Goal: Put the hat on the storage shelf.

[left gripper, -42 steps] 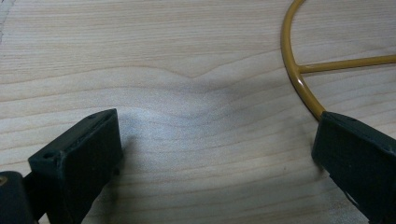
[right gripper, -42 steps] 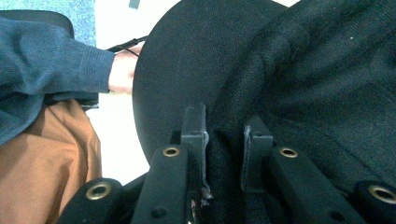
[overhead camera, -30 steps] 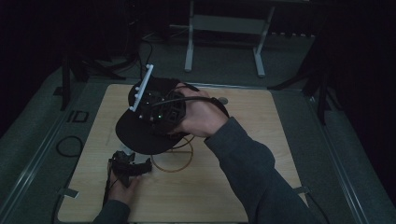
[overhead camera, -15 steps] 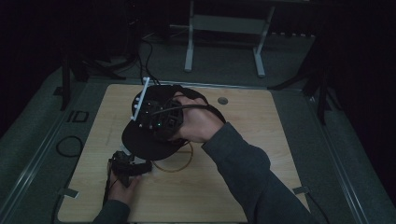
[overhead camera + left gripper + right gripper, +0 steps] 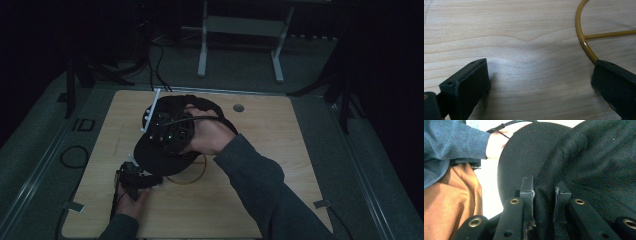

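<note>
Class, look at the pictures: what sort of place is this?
Probably a recording studio or lab, not a home: one pale wooden table on dark flooring, black cables trailing across it, and a grey metal stand behind, all dimly lit.

Black cap [image 5: 165,150], mustard-yellow wire ring [image 5: 584,42], pale wood-grain table [image 5: 280,150], grey-blue sleeve [image 5: 451,140].

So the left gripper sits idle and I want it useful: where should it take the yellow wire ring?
Probably on the ring's rim arc nearest the left gripper, between spokes. It lies flat on the wooden table, so come from above, one jaw inside the rim, one outside; the wire is thin.
</note>
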The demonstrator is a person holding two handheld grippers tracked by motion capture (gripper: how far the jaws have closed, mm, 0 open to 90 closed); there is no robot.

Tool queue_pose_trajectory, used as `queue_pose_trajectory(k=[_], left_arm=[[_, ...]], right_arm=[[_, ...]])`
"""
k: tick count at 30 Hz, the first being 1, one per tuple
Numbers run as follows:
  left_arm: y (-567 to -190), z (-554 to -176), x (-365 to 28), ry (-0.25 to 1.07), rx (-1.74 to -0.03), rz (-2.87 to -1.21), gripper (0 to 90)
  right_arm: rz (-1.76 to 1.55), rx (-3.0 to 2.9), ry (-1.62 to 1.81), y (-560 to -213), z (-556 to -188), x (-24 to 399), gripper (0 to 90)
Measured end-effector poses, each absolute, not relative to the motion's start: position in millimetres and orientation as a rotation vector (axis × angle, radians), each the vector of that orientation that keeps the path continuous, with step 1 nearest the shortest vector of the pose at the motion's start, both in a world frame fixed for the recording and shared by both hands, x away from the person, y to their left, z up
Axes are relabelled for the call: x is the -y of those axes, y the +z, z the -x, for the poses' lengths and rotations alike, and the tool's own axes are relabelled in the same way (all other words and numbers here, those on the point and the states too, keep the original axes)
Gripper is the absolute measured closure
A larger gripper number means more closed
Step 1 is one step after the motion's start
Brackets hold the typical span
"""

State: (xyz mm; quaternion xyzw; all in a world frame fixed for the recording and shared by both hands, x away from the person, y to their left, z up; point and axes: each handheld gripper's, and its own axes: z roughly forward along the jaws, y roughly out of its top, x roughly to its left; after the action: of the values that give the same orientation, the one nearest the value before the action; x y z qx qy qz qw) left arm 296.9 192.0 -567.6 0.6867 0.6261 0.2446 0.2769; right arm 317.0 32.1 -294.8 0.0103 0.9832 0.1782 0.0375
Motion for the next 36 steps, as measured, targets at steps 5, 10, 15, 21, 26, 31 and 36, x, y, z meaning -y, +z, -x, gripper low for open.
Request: queue_pose_trajectory(k=[5,10,15,21,26,31,36], left_arm=[[-567.6,-297.0,-192.3,0.658,-1.684,-1.838,1.2],[-567.5,-296.9,-192.9,0.660,-1.683,-1.842,1.2],[-567.5,-296.3,-194.5,0.660,-1.685,-1.845,1.2],[-567.7,-295.9,-196.4,0.663,-1.690,-1.838,1.2],[-567.6,-295.6,-197.8,0.665,-1.697,-1.835,1.2],[-567.9,-295.5,-198.1,0.670,-1.701,-1.823,1.2],[-567.8,-295.0,-199.1,0.673,-1.709,-1.822,1.2]], right_arm=[[-0.042,-3.035,0.561,-300.2,-320.1,-31.8,74.0],[-0.043,-3.041,0.554,-303.4,-321.0,-31.0,73.6],[-0.047,-3.048,0.564,-305.4,-323.0,-27.6,71.4],[-0.060,-3.060,0.558,-309.0,-323.6,-24.7,64.6],[-0.069,-3.056,0.576,-307.7,-324.4,-20.8,59.5],[-0.091,-3.041,0.642,-301.3,-326.6,-13.4,58.0],[-0.115,-3.034,0.654,-301.7,-328.2,-7.8,56.6]])
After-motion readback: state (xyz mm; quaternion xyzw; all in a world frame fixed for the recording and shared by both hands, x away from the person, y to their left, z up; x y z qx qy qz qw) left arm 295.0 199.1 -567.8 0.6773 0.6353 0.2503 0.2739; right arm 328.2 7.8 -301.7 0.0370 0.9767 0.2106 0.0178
